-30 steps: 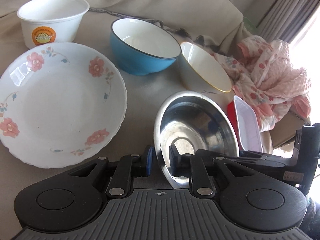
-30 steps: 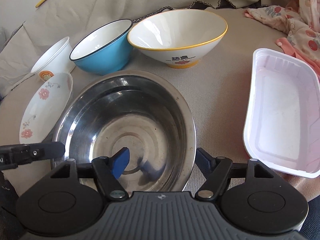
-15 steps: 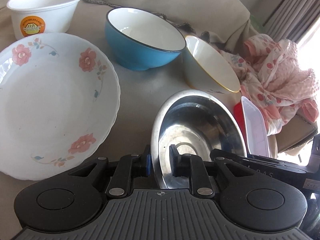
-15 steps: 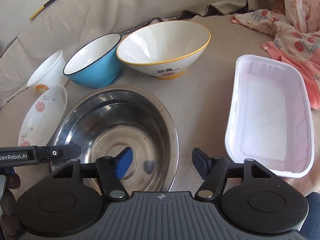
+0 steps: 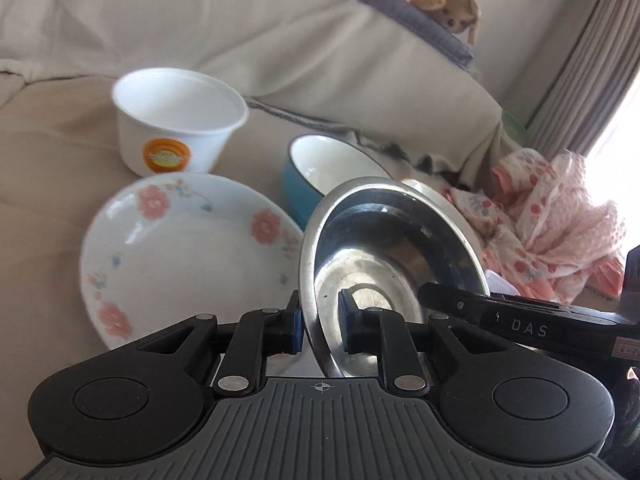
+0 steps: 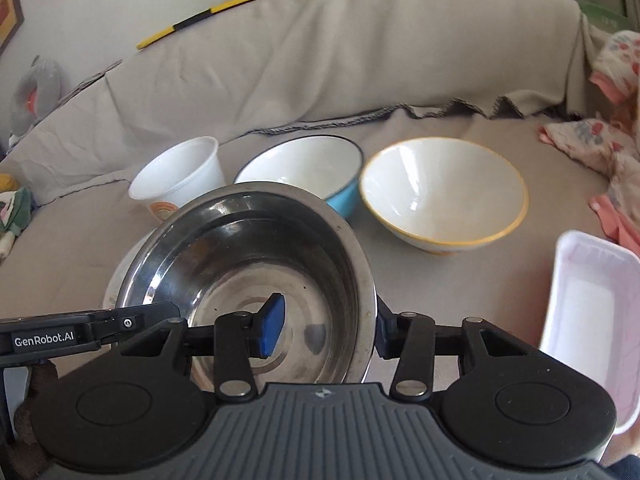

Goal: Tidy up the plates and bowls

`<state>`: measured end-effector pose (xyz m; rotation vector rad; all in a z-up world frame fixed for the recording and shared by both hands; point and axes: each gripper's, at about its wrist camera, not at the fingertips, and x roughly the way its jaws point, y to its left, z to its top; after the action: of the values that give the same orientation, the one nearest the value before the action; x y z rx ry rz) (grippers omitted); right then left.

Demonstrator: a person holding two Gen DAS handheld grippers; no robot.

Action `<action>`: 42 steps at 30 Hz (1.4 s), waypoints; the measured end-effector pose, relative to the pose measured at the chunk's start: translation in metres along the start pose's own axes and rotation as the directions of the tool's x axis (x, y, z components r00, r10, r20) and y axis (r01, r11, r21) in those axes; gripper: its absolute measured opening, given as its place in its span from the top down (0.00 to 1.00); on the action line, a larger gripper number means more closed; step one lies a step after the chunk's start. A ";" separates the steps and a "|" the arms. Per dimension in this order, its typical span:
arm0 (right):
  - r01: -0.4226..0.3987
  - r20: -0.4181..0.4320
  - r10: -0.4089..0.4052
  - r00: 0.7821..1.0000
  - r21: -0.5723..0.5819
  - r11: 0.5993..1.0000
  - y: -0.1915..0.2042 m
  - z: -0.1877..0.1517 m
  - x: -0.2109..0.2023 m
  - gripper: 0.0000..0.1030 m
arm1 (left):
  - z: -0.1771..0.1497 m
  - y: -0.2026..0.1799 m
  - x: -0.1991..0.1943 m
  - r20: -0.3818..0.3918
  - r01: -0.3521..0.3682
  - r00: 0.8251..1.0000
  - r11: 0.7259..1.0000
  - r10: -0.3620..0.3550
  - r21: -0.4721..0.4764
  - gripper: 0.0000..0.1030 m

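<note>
My left gripper (image 5: 320, 326) is shut on the near rim of a steel bowl (image 5: 384, 248) and holds it lifted and tilted above the couch. My right gripper (image 6: 326, 330) is open, with the bowl's right rim (image 6: 288, 264) between its fingers; the left finger is inside the bowl, the right one outside. A floral plate (image 5: 184, 256) lies left of the bowl. Behind stand a white paper cup (image 5: 176, 128), a blue bowl (image 5: 324, 172) and a white bowl with a yellow rim (image 6: 442, 192).
A white plastic tray (image 6: 592, 320) lies at the right. Pink patterned cloth (image 5: 552, 224) is heaped at the far right. Everything rests on a beige cloth-covered couch (image 6: 320, 72) with its backrest behind.
The steel bowl has been lifted off the couch and moved left, toward the floral plate. Both grippers rose with it and now look more level at the backrest.
</note>
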<state>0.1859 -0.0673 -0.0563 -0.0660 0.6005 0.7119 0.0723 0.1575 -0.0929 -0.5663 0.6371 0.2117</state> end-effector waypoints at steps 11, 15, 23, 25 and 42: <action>-0.039 -0.075 0.026 0.997 -0.172 0.984 0.092 0.011 0.082 0.57 | 0.014 0.072 -0.006 0.067 -0.191 0.978 0.979 0.196 -0.069 0.81; -0.031 -0.080 0.015 0.997 -0.198 0.980 0.102 0.011 0.092 0.57 | 0.015 0.082 -0.003 0.073 -0.191 0.978 0.978 0.197 -0.079 0.81; 0.005 -0.022 -0.011 1.000 -0.236 0.972 0.105 0.020 0.097 0.57 | 0.014 0.082 -0.007 0.135 -0.272 0.953 0.962 0.270 -0.002 0.80; 0.020 -0.005 -0.022 1.000 -0.230 0.973 0.102 0.021 0.097 0.57 | 0.014 0.085 -0.005 0.118 -0.295 0.949 0.956 0.293 -0.002 0.74; -0.143 -0.193 0.149 0.970 0.041 0.989 0.061 0.010 0.118 0.52 | 0.013 0.118 0.017 -0.040 -0.167 0.986 0.963 0.162 -0.210 0.73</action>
<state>0.2227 0.0521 -0.1031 -0.0677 0.8100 0.8462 0.0507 0.2624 -0.1461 -0.7227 0.6889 0.4340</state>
